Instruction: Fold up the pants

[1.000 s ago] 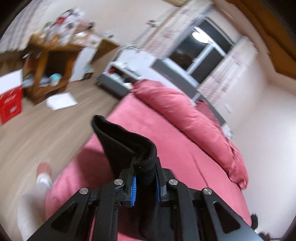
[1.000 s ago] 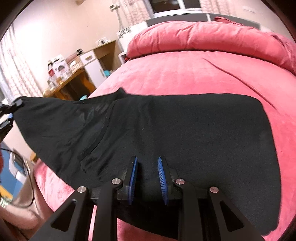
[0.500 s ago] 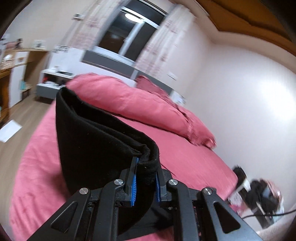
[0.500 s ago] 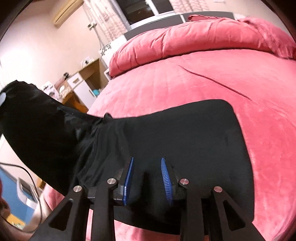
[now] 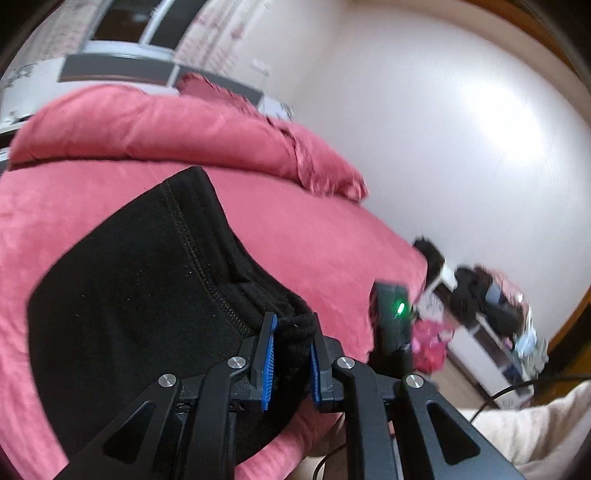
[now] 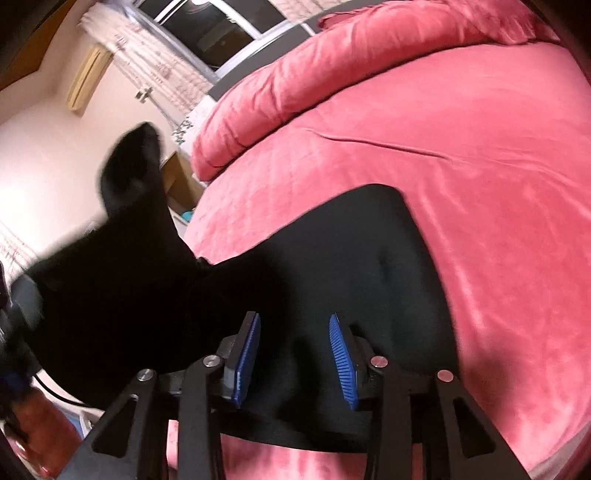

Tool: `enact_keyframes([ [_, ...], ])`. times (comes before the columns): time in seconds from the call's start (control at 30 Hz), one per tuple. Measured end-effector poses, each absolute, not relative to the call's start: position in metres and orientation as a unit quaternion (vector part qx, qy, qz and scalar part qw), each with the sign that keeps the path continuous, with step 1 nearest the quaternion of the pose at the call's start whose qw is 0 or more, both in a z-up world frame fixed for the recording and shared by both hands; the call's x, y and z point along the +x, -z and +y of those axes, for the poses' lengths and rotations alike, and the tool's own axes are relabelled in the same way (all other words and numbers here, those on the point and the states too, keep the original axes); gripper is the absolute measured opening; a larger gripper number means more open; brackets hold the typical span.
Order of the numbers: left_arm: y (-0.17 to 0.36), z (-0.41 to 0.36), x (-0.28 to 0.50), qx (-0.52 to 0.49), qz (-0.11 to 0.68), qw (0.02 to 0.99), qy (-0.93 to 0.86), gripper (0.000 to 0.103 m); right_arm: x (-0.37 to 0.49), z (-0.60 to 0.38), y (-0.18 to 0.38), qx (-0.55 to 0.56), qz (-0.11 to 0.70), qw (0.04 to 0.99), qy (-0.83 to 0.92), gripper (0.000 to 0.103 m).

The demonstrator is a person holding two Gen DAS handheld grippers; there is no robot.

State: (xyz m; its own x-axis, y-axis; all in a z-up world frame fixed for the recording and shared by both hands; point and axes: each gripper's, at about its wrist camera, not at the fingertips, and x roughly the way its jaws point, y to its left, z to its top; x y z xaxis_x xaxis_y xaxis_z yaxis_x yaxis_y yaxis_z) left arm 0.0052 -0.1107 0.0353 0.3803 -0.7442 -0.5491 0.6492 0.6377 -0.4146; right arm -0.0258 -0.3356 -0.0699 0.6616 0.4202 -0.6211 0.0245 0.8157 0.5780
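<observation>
Black pants (image 6: 369, 258) lie across the red bed (image 6: 480, 184). One end of the pants (image 6: 129, 240) is lifted off the bed at the left of the right wrist view. My left gripper (image 5: 291, 325) is shut on a thick folded edge of the pants (image 5: 147, 295), which hang from it over the bed (image 5: 314, 240). My right gripper (image 6: 293, 325) sits low over the flat part of the pants. Its jaws are opening, the blue pads (image 6: 341, 354) stand apart, and the cloth between them lies loose.
A rolled red duvet (image 6: 332, 74) lies along the head of the bed, below a dark window (image 6: 221, 33). A black device with a green light (image 5: 395, 314) stands at the bed's right edge. Beyond it is a cluttered low shelf (image 5: 491, 325). A wooden desk (image 6: 177, 181) stands to the left.
My left gripper has swung to the right across the bed with the pants end still in it. The right gripper's pads have spread apart, and the lifted cloth has come closer to it.
</observation>
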Motion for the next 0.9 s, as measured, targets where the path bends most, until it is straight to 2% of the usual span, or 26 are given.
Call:
enact_keyframes([
  [0.4,0.038,-0.175,0.007,0.005,0.435,0.79,0.432,0.017,-0.043,-0.379,0.065,0.337,0.369,0.863,-0.072,0.042],
  [0.43,0.045,-0.179,0.009,0.01,0.446,0.784,0.431,0.019,-0.043,-0.379,0.064,0.336,0.369,0.864,-0.074,0.042],
  [0.47,0.051,-0.181,0.01,0.015,0.459,0.778,0.428,0.028,-0.042,-0.378,0.064,0.334,0.37,0.864,-0.077,0.042],
  [0.53,0.061,-0.183,0.009,0.012,0.486,0.76,0.43,0.037,-0.042,-0.374,0.063,0.33,0.372,0.864,-0.083,0.046],
  [0.57,0.062,-0.182,0.008,0.005,0.49,0.755,0.435,0.04,-0.042,-0.372,0.063,0.328,0.372,0.864,-0.088,0.047],
  [0.7,0.045,-0.166,0.001,-0.023,0.474,0.748,0.463,0.041,-0.038,-0.362,0.061,0.305,0.374,0.87,-0.102,0.052],
  [0.9,0.022,-0.104,0.014,-0.092,0.425,0.808,0.398,0.042,-0.026,-0.352,0.061,0.285,0.384,0.87,-0.122,0.063],
])
